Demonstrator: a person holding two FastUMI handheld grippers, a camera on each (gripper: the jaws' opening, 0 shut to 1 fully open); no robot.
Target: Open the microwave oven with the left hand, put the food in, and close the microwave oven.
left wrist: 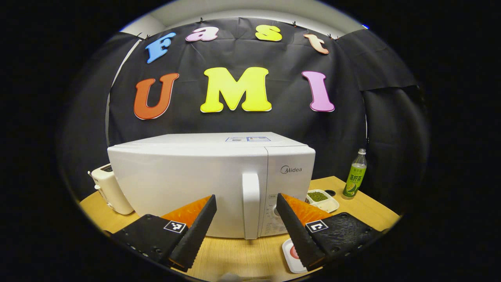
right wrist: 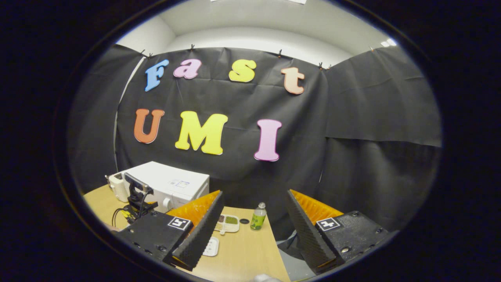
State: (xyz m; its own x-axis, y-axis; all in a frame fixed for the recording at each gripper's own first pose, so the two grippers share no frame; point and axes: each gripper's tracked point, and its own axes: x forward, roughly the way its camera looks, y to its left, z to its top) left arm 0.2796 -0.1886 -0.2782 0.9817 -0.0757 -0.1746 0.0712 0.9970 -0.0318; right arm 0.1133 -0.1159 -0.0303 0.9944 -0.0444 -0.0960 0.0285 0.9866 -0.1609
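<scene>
The white microwave [left wrist: 188,180] stands shut on the wooden table, its vertical handle [left wrist: 251,203] straight ahead in the left gripper view. My left gripper [left wrist: 246,197] is open, its two fingers apart on either side of the handle and short of it. A white compartment tray of food [left wrist: 323,199] lies to the right of the microwave. In the right gripper view my right gripper [right wrist: 254,194] is open and holds nothing, raised over the table's right part. The food tray [right wrist: 227,223] and the microwave [right wrist: 172,184] lie ahead and to its left, with the left gripper's body [right wrist: 137,201] in front of the microwave.
A white toaster [left wrist: 111,188] stands left of the microwave. A green bottle [left wrist: 355,178] is near the table's far right corner. A small white dish [left wrist: 291,254] lies near the front edge. The table's right edge [right wrist: 276,243] drops off beneath my right gripper.
</scene>
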